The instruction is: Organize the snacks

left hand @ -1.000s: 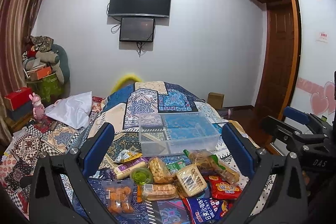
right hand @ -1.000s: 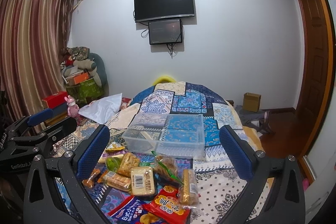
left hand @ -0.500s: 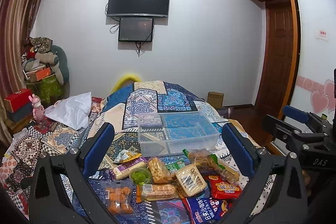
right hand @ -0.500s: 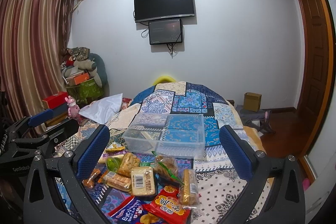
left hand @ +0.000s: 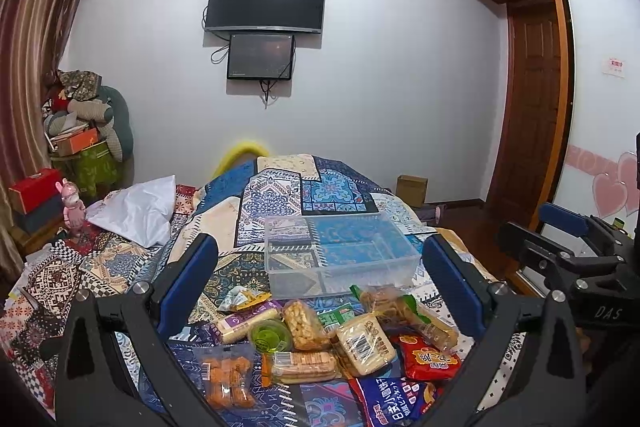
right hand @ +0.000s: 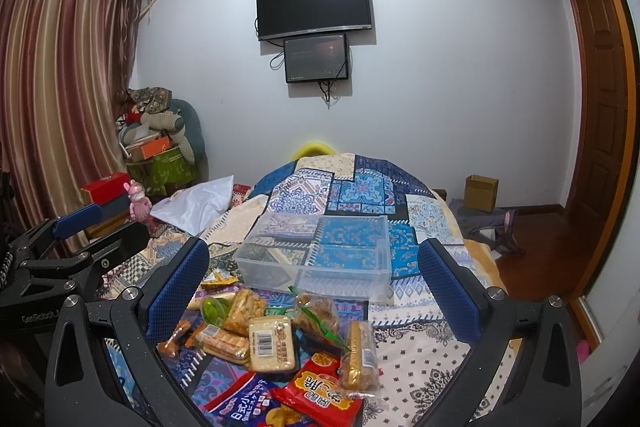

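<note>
Both grippers hang above the near end of a bed covered with a patchwork quilt in blue, white and beige patterns [left hand: 276,195], and both look toward the far white wall. The left gripper [left hand: 320,283] has its two blue-padded fingers spread wide apart, and nothing is between them; the right gripper [right hand: 314,279] is spread just as wide and also holds nothing. The snacks lie in a loose heap on the quilt, near the cameras. In the heap there is a small round green jelly cup [left hand: 269,335], a clear bag of orange fried pieces [left hand: 226,379], a flat pale cake in clear wrap with a barcode label [left hand: 364,341], a red crinkly snack bag [left hand: 428,359], a dark blue snack bag with white letters [left hand: 394,405] and a long white wrapped stick [left hand: 244,321]. The pale cake touches the red bag, and the green cup lies just beside the white stick. Just behind the heap, farther from the cameras, stands a clear rectangular plastic box without lid [left hand: 340,255]; I see no snack inside it, only the quilt pattern through its walls. In the right wrist view the same box [right hand: 316,255] stands between the two blue fingers, a little to the left. A white pillow [left hand: 140,207] lies on the left side of the bed, well apart from the box. On the far wall hang a black flat television [left hand: 265,1] and a smaller dark screen [left hand: 260,57] just under it.
</note>
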Available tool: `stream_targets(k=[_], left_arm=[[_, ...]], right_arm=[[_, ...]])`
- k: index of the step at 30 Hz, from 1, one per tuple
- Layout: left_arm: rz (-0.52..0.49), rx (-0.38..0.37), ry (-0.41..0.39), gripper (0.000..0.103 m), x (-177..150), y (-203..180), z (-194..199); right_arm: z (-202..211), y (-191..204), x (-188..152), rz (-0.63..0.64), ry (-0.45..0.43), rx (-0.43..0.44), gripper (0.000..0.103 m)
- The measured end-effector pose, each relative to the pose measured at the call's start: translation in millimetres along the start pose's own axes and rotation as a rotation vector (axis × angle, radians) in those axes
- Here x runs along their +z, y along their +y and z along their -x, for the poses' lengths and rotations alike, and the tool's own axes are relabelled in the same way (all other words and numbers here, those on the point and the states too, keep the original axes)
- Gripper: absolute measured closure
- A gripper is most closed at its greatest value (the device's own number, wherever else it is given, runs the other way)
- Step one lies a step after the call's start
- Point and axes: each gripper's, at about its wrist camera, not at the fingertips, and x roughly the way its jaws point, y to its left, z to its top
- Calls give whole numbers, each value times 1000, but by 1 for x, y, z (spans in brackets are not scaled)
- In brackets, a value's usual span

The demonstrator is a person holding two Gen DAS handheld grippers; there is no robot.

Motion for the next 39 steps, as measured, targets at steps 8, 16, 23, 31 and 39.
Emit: stream_targets(k=[8, 16, 23, 31, 39], left_arm=[[1, 5, -1, 0, 0, 2, 0], [5, 5, 15, 0, -4, 8, -4], [33, 4, 115, 1, -19, 30, -24], [44, 91, 290, 16, -57, 64, -58], [114, 130, 450, 19, -103, 93, -87]], right_arm=[[-1, 0, 0, 2, 1, 1, 0], [-5, -1, -3, -4, 11, -15, 0], [-28, -19, -17, -10, 120, -60, 0], [-53, -46, -51, 1, 301, -64, 0], [-79, -57, -76, -44, 420, -49, 6]])
